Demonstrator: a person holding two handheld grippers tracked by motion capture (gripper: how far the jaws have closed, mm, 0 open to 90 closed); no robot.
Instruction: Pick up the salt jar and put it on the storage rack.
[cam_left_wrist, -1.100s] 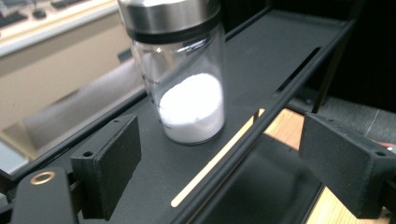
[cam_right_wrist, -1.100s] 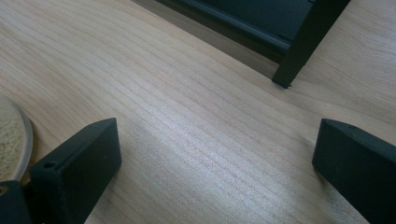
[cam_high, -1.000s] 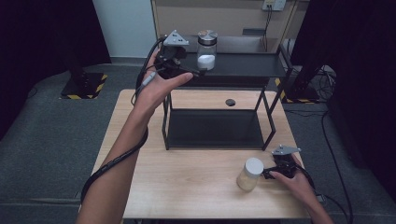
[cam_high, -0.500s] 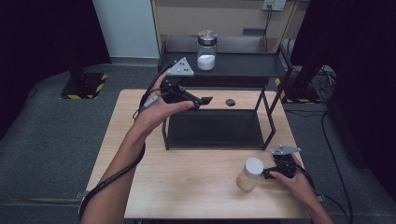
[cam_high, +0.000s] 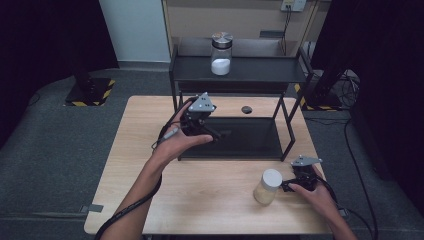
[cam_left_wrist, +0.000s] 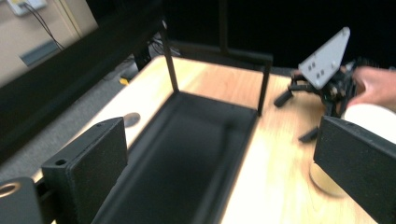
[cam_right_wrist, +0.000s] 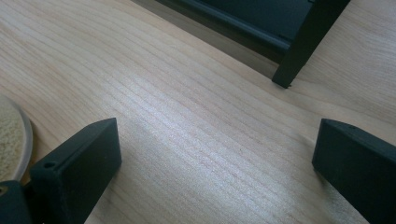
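Note:
A glass jar (cam_high: 221, 53) with a metal lid and white powder stands on the top shelf of a black rack (cam_high: 240, 75). My left gripper (cam_high: 219, 134) hovers by the lower shelf (cam_high: 250, 140), well below that jar. Its jaws have just been opening, and in the left gripper view this gripper (cam_left_wrist: 219, 154) stands open with nothing between the pads, only the dark tray (cam_left_wrist: 187, 154) beyond. A white-lidded jar (cam_high: 267, 186) of beige grains stands at the front right. My right gripper (cam_high: 289, 186) rests beside it, open over bare wood (cam_right_wrist: 215, 154), with the jar (cam_right_wrist: 11, 140) at its left jaw.
The rack's legs (cam_right_wrist: 303, 46) stand on the wooden table (cam_high: 140, 150). A small black disc (cam_high: 246, 109) lies on the table behind the lower shelf. Dark floor and hazard-striped stands surround the table. The left gripper view shows the right hand's gripper (cam_left_wrist: 327, 74) farther off.
My left gripper has come down from the top shelf, away from the glass jar, to the lower shelf's left front. The jar stays on top. The right hand has not moved.

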